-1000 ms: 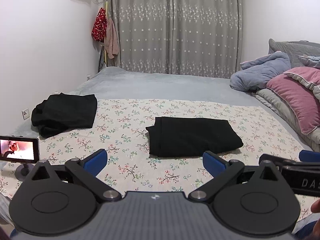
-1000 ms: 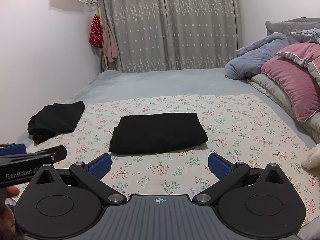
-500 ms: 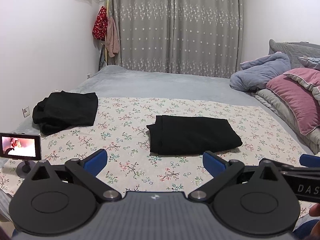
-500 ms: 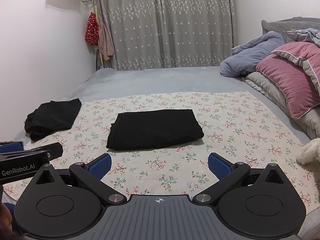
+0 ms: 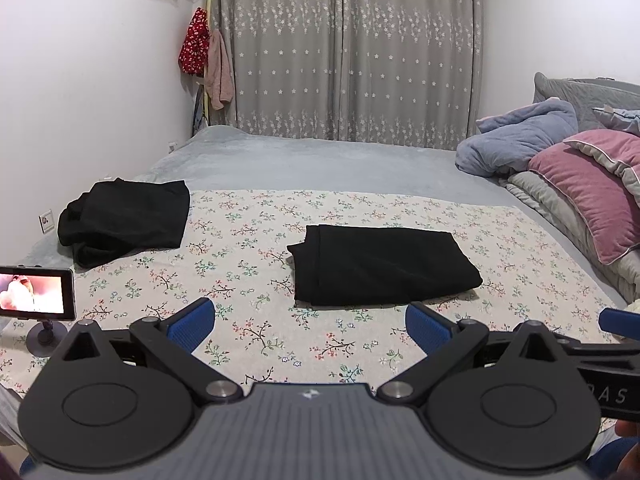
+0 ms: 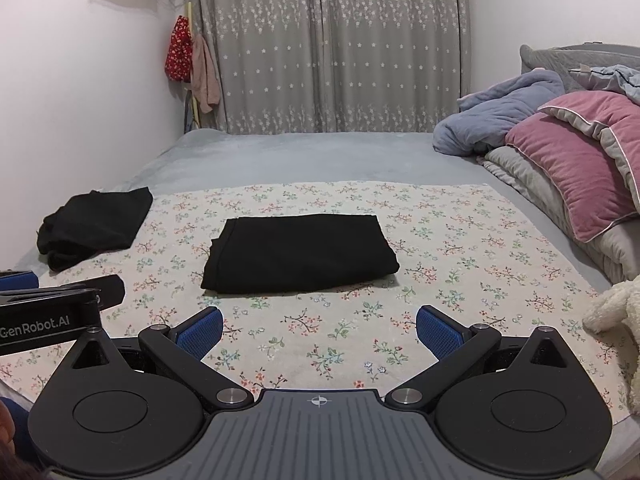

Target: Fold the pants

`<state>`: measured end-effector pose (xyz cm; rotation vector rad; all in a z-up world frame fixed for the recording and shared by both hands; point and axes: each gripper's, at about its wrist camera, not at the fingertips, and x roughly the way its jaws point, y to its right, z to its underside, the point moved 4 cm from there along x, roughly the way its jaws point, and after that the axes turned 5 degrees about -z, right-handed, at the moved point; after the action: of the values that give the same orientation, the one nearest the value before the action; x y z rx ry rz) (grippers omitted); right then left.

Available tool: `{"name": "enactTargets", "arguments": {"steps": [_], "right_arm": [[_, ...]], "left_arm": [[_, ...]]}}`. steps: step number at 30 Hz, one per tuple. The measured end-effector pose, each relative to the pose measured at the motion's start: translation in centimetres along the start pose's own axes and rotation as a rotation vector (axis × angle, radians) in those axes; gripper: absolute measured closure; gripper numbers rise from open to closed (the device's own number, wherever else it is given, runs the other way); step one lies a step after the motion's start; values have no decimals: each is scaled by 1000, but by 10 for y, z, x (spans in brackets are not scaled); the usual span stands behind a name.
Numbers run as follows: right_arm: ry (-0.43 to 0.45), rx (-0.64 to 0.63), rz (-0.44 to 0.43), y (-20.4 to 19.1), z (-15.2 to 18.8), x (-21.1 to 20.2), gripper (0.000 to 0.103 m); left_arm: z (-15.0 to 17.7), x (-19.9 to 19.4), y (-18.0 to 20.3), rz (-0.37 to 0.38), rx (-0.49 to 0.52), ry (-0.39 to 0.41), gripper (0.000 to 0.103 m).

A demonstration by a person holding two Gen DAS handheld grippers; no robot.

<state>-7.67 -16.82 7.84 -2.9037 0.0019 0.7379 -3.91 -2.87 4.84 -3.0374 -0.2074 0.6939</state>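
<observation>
Black and neatly squared, the folded fabric pants lay flat near the middle of the cream floral-print cloth spread over the grey bed, just ahead of both tools and touched by neither. The left gripper hung above the near edge of the cloth with its blue-padded fingers spread wide apart, holding nothing; the right gripper was likewise wide open and empty, its blue pads framing bare floral cloth short of the pants. A second, looser heap of black clothing sat well apart to the left, partly on the cloth and partly on the grey bedding (its edges rumpled rather than squared). A small phone on a round stand stood at the far left edge, its screen lit. To the right lay a dusty-pink pillow against a crumpled pale-blue blanket, and in the right wrist view a white plush toy lay at the right edge. Grey star-patterned curtains closed off the far wall, with a red garment hanging beside them.
</observation>
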Motion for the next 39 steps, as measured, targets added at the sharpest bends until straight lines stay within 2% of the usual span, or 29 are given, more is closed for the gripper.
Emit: {"name": "enactTargets", "arguments": {"steps": [11, 39], "right_arm": [[2, 2, 19, 3, 1, 0, 0], [-5, 5, 28, 4, 3, 4, 0]], "left_arm": [[-1, 3, 2, 18, 9, -8, 0], [0, 3, 7, 0, 31, 1, 0]]}}
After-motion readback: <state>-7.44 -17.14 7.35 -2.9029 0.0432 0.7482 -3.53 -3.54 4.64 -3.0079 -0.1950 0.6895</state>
